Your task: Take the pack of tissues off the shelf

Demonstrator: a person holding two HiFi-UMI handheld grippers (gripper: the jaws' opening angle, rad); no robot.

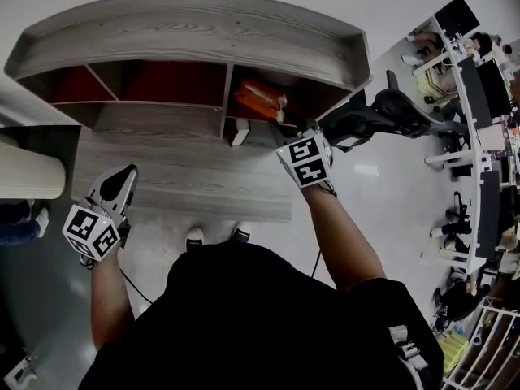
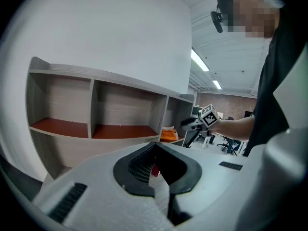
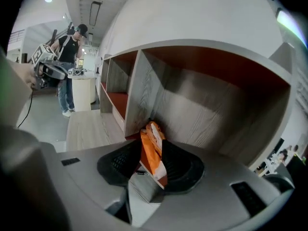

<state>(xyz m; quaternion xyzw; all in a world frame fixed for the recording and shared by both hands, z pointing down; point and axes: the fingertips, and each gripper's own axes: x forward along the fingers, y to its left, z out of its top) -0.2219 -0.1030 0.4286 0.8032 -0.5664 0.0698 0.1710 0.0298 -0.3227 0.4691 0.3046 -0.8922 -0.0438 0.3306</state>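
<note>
The orange and white tissue pack (image 1: 258, 100) lies in the right compartment of the grey wooden shelf (image 1: 195, 35), whose compartment floors are red. My right gripper (image 1: 286, 127) reaches into that compartment. In the right gripper view its jaws stand apart, with the pack (image 3: 151, 152) upright in the gap between them and the right gripper (image 3: 155, 139) open around it. My left gripper (image 1: 126, 173) hangs low at the left, away from the shelf, with its jaws closed to a point and nothing held. The left gripper view shows the left gripper (image 2: 155, 146) facing the shelf (image 2: 96, 78) and the pack (image 2: 168, 134) far off.
A wooden base ledge (image 1: 187, 181) runs under the shelf. A black office chair (image 1: 398, 110) stands just right of it, with desks and monitors (image 1: 487, 96) beyond. A white cylinder (image 1: 28, 169) is at the left edge. A person (image 3: 70, 66) stands in the background.
</note>
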